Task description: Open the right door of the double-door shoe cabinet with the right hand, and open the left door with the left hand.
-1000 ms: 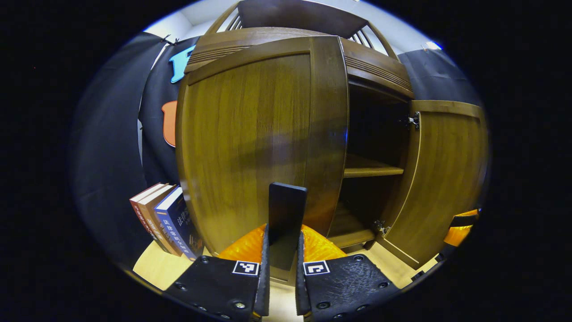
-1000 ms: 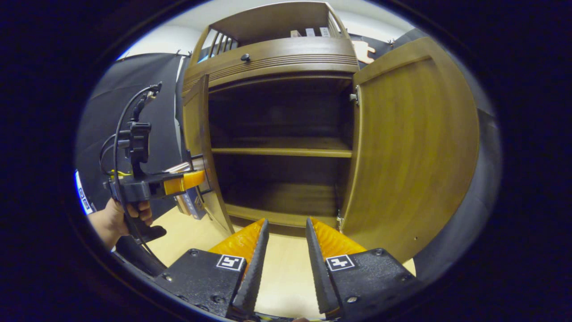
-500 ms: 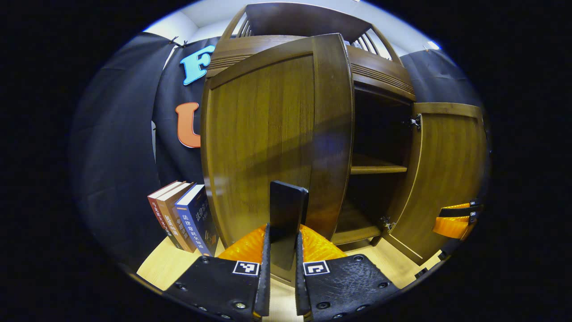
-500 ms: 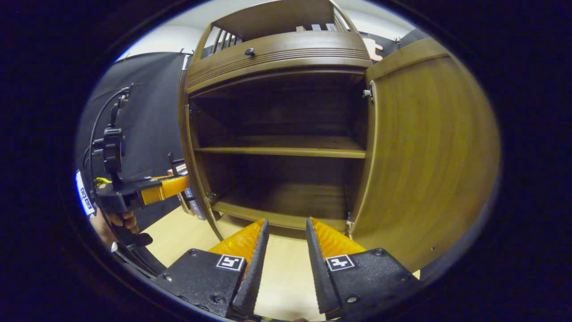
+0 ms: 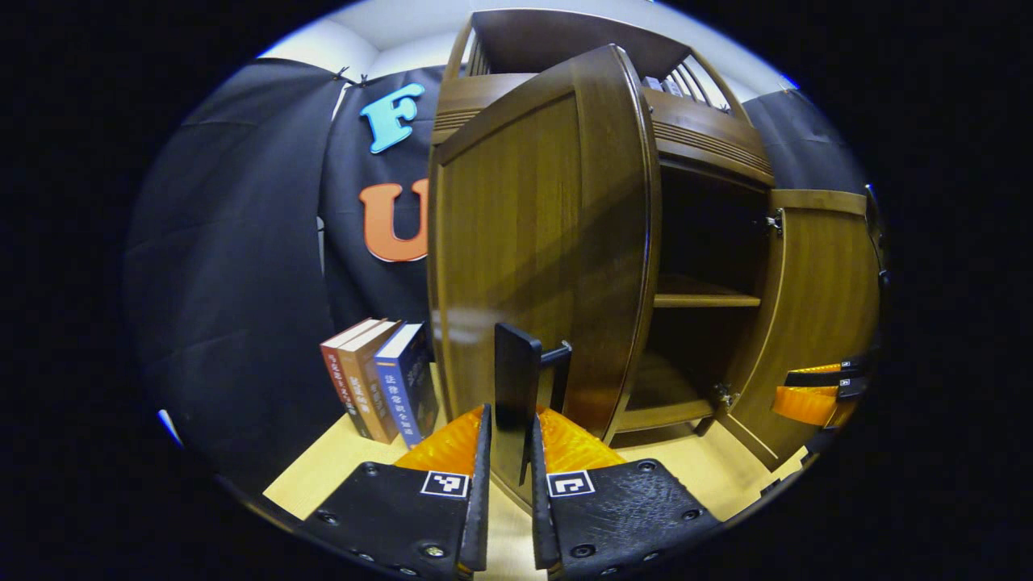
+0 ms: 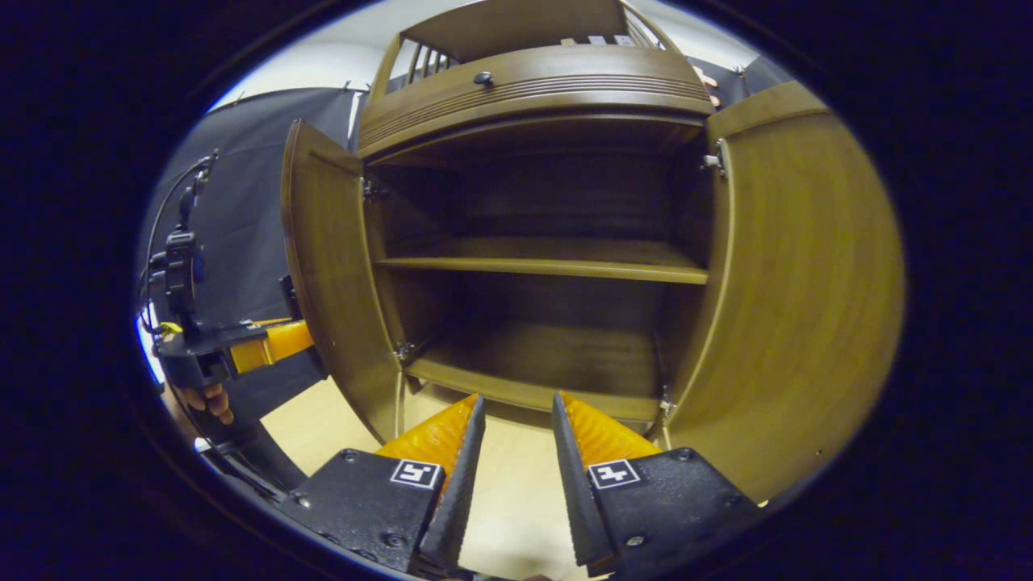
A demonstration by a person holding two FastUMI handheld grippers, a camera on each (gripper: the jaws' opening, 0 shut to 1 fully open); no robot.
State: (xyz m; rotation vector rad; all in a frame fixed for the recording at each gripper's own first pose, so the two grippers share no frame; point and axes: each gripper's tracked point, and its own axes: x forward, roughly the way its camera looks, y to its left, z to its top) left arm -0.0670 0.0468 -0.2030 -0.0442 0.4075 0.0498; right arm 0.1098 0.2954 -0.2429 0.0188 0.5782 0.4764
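- The left gripper view sits low and really close to the brown wooden left door (image 5: 541, 242), looking up along its outer face from just off its free edge, the leaning row of books (image 5: 379, 379) off to its left.
- The right gripper view hangs back a bit, low over the pale wooden floor (image 6: 516, 500), facing pretty much straight into the dark open wooden shoe cabinet (image 6: 549, 266).
- Both catch the cabinet's middle shelf (image 5: 702, 300), the swung-out brown right door (image 6: 807, 290) and the left door.
- Each camera also spots the other orange-fingered gripper out at its edge.
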